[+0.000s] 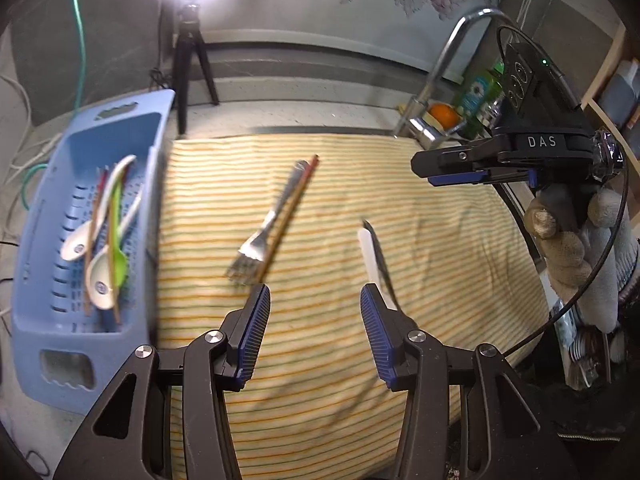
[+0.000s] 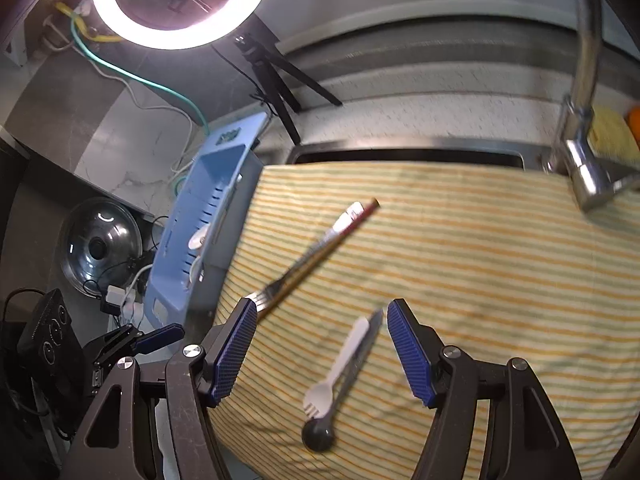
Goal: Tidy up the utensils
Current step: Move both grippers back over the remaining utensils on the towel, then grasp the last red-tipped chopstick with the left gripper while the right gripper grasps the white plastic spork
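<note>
On the striped cloth [image 1: 440, 260] a metal fork [image 1: 256, 248] lies alongside a brown chopstick [image 1: 290, 216]. My left gripper [image 1: 314, 292] hovers just in front of them, open and empty. To its right lie a white plastic fork [image 1: 370, 256] and a dark spoon [image 1: 380, 256]. In the right wrist view the white plastic fork [image 2: 340, 364] and dark spoon [image 2: 320, 434] lie side by side under my right gripper [image 2: 320, 308], which is open; its pads touch neither. The metal fork [image 2: 304, 268] reaches to its left fingertip. The blue basket [image 1: 48, 360] at the left holds several spoons and chopsticks.
A ring light on a tripod [image 1: 188, 60] stands behind the cloth. The faucet [image 1: 440, 72] rises at the back right, with an orange [image 1: 442, 114] and a green bottle [image 1: 478, 96] behind it. A pot lid [image 2: 100, 248] and cables lie left of the blue basket [image 2: 168, 280].
</note>
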{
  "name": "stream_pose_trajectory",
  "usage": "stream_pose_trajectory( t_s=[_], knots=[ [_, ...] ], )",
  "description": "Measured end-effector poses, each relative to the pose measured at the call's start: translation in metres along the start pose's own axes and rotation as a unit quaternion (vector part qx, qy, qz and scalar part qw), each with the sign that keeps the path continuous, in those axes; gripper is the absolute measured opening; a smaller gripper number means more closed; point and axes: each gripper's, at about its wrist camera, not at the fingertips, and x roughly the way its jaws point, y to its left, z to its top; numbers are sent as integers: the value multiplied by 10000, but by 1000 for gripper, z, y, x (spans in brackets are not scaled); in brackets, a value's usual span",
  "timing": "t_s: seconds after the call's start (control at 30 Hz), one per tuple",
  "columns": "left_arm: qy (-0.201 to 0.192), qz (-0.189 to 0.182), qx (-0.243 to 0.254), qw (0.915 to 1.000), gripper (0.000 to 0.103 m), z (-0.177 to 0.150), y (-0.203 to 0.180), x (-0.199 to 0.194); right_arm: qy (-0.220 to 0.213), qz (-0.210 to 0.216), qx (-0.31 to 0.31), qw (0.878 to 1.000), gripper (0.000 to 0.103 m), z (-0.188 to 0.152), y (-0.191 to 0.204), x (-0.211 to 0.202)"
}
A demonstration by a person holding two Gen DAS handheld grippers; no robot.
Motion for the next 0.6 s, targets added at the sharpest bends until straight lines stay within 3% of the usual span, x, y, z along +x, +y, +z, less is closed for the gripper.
stream_pose_trajectory(
  t_s=[0.17,0.37,0.6],
  knots=[
    [162,-230,-43,9996,46,-9,-11,16,112,318,312,9989,64,-16,-10,8],
    [255,-153,0,9996,46,-16,-14,25,223,635,757,9949,64,-30,-17,23],
    [164,31,-88,9998,46,0,9,26,352,867,940,9912,64,-35,-12,38]
  ],
)
